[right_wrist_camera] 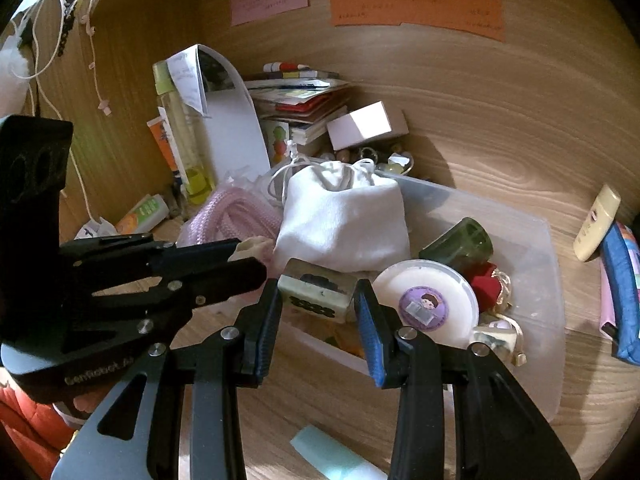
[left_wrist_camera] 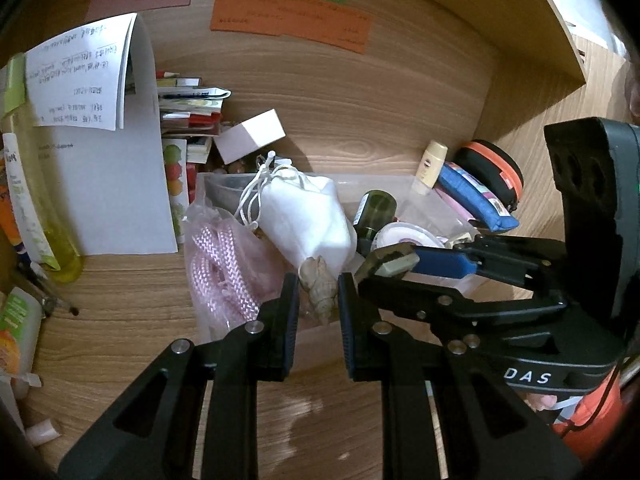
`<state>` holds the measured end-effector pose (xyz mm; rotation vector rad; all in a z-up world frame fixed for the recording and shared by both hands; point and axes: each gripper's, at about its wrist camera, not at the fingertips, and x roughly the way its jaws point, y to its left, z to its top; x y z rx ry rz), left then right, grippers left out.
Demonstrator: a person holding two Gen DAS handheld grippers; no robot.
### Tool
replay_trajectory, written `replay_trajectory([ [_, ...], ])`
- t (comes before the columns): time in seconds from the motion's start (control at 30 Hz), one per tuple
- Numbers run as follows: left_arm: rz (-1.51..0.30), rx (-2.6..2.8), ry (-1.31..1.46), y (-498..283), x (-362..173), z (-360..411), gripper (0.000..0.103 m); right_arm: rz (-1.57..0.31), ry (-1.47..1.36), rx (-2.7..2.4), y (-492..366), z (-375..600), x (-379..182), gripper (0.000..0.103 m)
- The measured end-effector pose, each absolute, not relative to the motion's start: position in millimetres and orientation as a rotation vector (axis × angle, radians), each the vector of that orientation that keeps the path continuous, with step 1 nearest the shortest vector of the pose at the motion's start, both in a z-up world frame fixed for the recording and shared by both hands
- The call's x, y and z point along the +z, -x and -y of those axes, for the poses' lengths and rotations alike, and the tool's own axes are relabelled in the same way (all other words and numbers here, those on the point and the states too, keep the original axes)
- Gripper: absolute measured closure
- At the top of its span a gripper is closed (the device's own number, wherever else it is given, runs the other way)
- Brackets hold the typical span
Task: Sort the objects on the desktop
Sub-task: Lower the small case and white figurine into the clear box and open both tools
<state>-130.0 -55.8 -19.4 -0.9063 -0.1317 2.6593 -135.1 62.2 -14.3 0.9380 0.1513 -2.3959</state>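
- Fingers of the left gripper are closed on a beige spiral seashell, which stands between the two pads above the near edge of the clear plastic bin.
- Fingers of the right gripper are clamped on a small clear block with a dark pattern inside (it looks like resin), held over the front part of the same bin.
- Inside the bin lie a white drawstring pouch, a round white tin with a purple sticker, a dark green bottle on its side and a small red piece.
- A pink braided rope in a thin bag rests at the left side of the bin, touching the pouch.
- On the wooden bench behind the bin there is a small white box beside a stack of booklets.
- To the right of the bin, a blue pouch leans near a cream tube by the wall.
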Motion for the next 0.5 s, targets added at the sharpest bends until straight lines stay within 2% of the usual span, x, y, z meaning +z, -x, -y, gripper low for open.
replay_trajectory([
  [0.37, 0.149, 2.654, 0.910, 130.0, -19.2, 58.0, 0.083, -0.182, -0.920, -2.417, 122.9, -59.5, -5.6, 0.068],
  [0.5, 0.151, 2.646, 0.915, 129.3, -17.7, 56.8, 0.070, -0.193, -0.902, -2.448, 114.2, -64.5, 0.2, 0.058],
])
